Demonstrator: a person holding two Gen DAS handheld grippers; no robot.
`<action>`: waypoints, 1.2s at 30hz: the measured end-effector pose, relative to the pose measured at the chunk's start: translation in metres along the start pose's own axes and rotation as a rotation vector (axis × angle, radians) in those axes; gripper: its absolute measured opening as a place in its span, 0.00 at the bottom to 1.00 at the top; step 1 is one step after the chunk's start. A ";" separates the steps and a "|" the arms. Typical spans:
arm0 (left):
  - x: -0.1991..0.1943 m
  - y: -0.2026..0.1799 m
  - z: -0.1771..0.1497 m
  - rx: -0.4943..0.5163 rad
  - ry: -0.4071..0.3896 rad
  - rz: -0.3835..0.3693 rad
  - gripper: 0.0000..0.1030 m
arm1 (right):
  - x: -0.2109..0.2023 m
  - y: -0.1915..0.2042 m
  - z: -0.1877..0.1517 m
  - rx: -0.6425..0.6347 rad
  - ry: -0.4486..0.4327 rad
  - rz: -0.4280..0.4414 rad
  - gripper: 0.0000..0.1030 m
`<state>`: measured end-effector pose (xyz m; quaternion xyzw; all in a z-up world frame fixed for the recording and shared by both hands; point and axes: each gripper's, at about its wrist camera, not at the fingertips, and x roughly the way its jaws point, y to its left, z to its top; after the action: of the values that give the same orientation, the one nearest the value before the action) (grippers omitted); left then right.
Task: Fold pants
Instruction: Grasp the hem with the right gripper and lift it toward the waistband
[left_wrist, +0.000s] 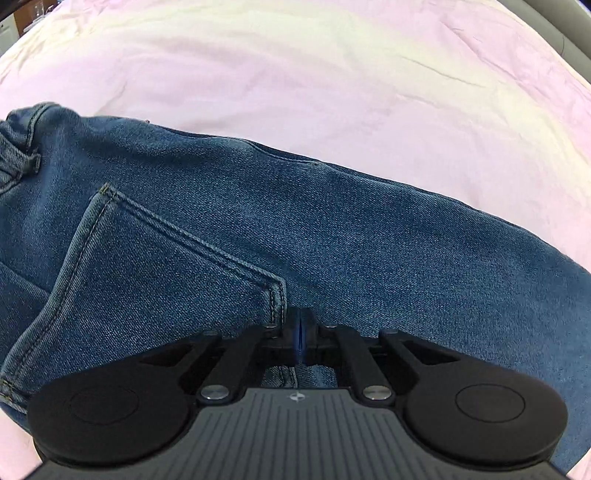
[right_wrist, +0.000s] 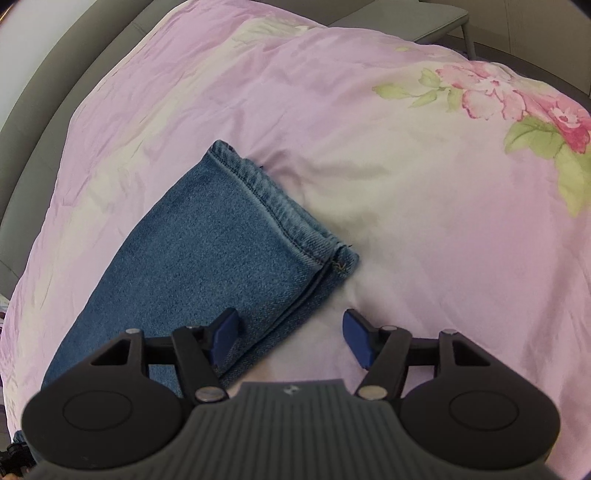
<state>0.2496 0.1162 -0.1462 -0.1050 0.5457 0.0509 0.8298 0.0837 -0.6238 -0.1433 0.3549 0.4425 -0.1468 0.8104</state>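
Blue denim pants (left_wrist: 332, 236) lie flat on the pink bedsheet (left_wrist: 295, 74), folded lengthwise with a back pocket (left_wrist: 155, 266) facing up. My left gripper (left_wrist: 302, 332) is shut just above the seat area beside the pocket corner; whether it pinches denim is not visible. In the right wrist view the stacked leg cuffs (right_wrist: 280, 206) lie on the sheet (right_wrist: 369, 147). My right gripper (right_wrist: 290, 332) is open low over the leg's near edge, with the left pad (right_wrist: 225, 330) over the denim and the right pad (right_wrist: 356, 339) over the sheet.
The sheet has a pink flower print (right_wrist: 517, 99) at the far right. A grey headboard or bed frame (right_wrist: 44, 92) curves along the left, and a grey bench (right_wrist: 406, 22) stands beyond the bed.
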 end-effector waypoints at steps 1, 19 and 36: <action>-0.004 -0.005 -0.001 0.029 -0.007 0.017 0.06 | -0.001 -0.003 0.001 0.019 -0.002 0.004 0.58; -0.067 -0.201 -0.096 0.523 -0.008 -0.357 0.08 | 0.023 -0.031 0.004 0.217 -0.065 0.128 0.26; -0.023 -0.342 -0.156 0.712 0.059 -0.496 0.07 | -0.033 -0.003 0.025 0.104 -0.128 0.269 0.07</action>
<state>0.1690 -0.2521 -0.1440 0.0587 0.5111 -0.3444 0.7853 0.0789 -0.6458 -0.1086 0.4424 0.3303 -0.0817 0.8298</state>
